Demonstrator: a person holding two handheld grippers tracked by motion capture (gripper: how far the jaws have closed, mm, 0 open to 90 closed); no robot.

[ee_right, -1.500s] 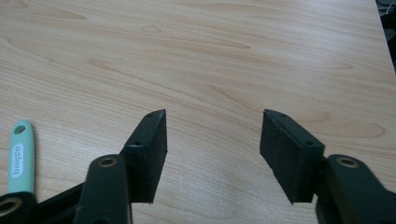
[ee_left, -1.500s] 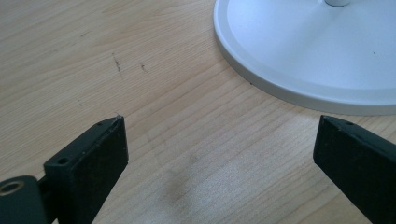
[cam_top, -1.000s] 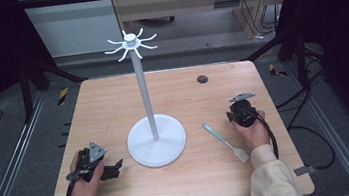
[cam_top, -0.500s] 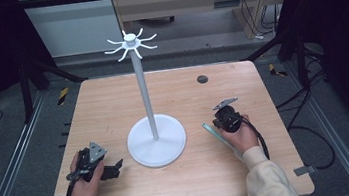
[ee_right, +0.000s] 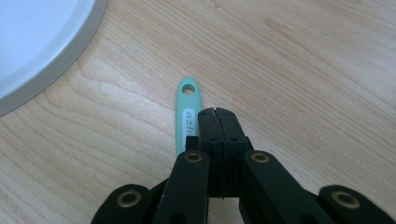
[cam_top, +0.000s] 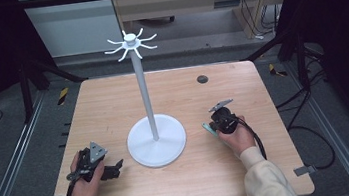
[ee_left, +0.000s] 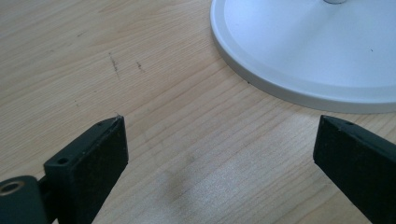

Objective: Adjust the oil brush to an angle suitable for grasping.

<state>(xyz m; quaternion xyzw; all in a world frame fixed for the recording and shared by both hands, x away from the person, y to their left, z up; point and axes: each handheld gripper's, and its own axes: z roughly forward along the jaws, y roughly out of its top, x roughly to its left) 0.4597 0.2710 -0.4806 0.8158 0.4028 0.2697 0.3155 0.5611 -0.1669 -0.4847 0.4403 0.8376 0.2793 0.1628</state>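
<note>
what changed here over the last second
The right tool moved left and slightly toward the person, down over the green-handled utensil beside the white stand. Its jaws have just been closing and now stand shut above the handle; whether they pinch it cannot be told. The left tool stayed put with jaws open, and the stand has not moved.

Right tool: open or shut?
Shut: the right tool's jaws meet, their tips over the mint-green handle lying flat on the table.
</note>
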